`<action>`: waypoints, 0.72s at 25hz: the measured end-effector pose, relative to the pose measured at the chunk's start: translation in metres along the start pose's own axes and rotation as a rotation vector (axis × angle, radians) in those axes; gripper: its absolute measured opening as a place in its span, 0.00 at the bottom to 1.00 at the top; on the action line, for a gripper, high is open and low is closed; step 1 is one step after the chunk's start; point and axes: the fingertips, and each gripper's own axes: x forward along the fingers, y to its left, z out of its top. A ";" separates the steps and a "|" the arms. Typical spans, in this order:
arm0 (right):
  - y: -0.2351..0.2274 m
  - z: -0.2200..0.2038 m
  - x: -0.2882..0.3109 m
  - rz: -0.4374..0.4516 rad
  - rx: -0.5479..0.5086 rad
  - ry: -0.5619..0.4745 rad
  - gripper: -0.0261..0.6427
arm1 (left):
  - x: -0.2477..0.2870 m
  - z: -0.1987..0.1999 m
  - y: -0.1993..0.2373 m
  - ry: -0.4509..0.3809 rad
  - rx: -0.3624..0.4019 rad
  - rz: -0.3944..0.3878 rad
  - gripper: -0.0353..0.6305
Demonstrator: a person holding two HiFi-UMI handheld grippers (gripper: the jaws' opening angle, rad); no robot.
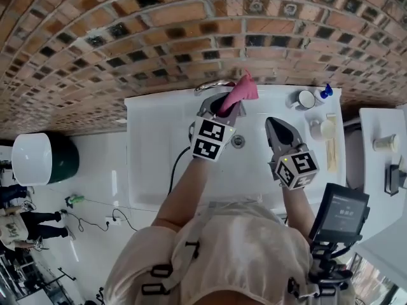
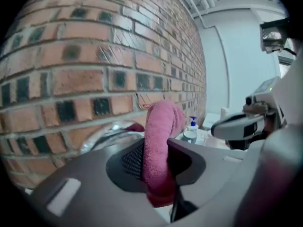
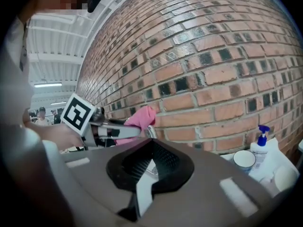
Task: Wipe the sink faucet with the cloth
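The left gripper (image 2: 157,143) has its jaws clamped on the pink cloth (image 2: 160,126). The cloth's folded body stands up between the ribbed pads, and a lower end hangs down past them. Its top bulges above the jaw tips. A darker fold of it reaches left onto the chrome faucet (image 2: 108,132), whose curved spout shows just behind the jaws against the brick wall (image 2: 71,56).

The right gripper (image 3: 150,148) has its jaws only a narrow way apart with nothing between them. The white of the sink shows through the slit.

In the head view both grippers hang over the white sink (image 1: 152,151), the left one forward at the back rim and the right one beside it and a little nearer the person. The cloth pokes out past the left jaws at the right end of the faucet, close to the wall. The drain (image 1: 238,142) lies in the basin between the two grippers.

On the sink's surface to the right stand a white cup (image 1: 306,99) and, just beside it, a pump bottle (image 1: 325,92) with a blue top. Both are well apart from the faucet.
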 end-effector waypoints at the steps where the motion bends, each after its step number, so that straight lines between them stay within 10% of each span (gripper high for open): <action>1: 0.005 0.000 0.003 0.013 -0.006 0.003 0.03 | -0.013 0.009 0.007 -0.040 -0.017 0.024 0.20; 9: 0.054 -0.002 0.026 0.123 -0.051 0.035 0.03 | -0.092 -0.020 0.099 -0.085 -0.190 0.274 0.20; 18: 0.065 -0.004 0.034 0.120 -0.067 0.059 0.03 | -0.079 -0.075 0.117 0.001 -0.306 0.269 0.20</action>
